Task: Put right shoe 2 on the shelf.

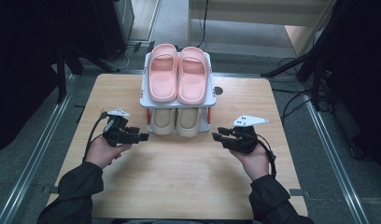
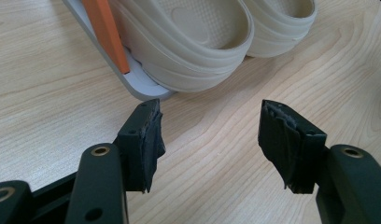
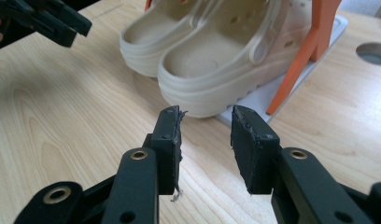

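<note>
We saw the left gripper point(image 1: 143, 137) low over the wooden table point(image 1: 179, 186), jaws spread wide with nothing between them. Just ahead of its tips sat the cream clogs point(image 2: 188, 42), on the bottom shelf of a small shoe rack point(image 1: 145, 100); the nearer clog's rim lay just beyond the left jaw, not touching it. The rack's grey base plate point(image 2: 137, 81) and an orange post point(image 2: 107, 32) stood ahead and to the left of that jaw.

We saw the right gripper point(image 1: 215, 135) on the other side of the rack, pointed in at the same clogs point(image 3: 212, 70). Its jaws stood partly apart, empty, with bare table showing in the gap. The closer clog's rounded end lay just beyond the tips, apart from both pads point(image 3: 167, 140). An orange post point(image 3: 310, 46) rose ahead and right of its right jaw, on the grey base. The left gripper point(image 3: 48, 21) showed far off to the upper left of its view.

Above both grippers, on the rack's top shelf, lay a pair of pink slides point(image 1: 177, 74), side by side, well away from either set of jaws. Both clogs point(image 1: 175, 122) sat between the two grippers in the high view.
</note>
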Demonstrator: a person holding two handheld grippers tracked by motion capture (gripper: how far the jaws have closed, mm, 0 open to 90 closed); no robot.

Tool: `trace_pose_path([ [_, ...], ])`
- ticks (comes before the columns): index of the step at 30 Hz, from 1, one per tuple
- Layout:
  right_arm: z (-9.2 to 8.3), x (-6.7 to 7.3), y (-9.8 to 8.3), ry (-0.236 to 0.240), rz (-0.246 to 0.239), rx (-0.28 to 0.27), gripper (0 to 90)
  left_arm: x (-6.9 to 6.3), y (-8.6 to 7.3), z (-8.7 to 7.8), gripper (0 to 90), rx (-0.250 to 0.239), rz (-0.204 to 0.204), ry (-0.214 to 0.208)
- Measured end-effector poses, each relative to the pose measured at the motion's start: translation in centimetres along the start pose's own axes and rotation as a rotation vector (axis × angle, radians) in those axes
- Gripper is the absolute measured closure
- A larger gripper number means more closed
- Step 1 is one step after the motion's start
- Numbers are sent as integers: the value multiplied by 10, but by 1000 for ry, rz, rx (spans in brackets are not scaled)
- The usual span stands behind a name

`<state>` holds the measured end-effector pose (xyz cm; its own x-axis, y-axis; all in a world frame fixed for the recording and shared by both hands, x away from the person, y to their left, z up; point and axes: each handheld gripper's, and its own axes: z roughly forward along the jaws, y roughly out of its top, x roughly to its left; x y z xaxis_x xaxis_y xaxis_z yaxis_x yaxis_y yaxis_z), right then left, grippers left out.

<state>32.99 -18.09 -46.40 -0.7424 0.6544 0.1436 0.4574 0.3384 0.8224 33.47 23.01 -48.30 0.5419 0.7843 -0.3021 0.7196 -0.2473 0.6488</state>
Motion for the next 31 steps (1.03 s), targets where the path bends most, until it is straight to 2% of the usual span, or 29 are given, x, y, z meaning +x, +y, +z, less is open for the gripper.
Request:
trace_pose_path([
  [5, 7, -5, -8, -6, -12, 10, 625, -1, -1, -1, 398, -4, 5, -9],
  [11, 15, -15, -8, 1, 16, 19, 597, -4, -3, 1, 398, 19, 30, 0],
  [20, 19, -17, -6, 10, 24, 23, 588, -5, -7, -1, 397, 10, 27, 3],
  [26, 19, -17, -5, 14, 25, 30, 584, -6, -9, -2, 408, 11, 62, 19],
  [31, 19, -18, -5, 15, 27, 33, 569, -6, -8, -2, 399, 3, 50, 20],
])
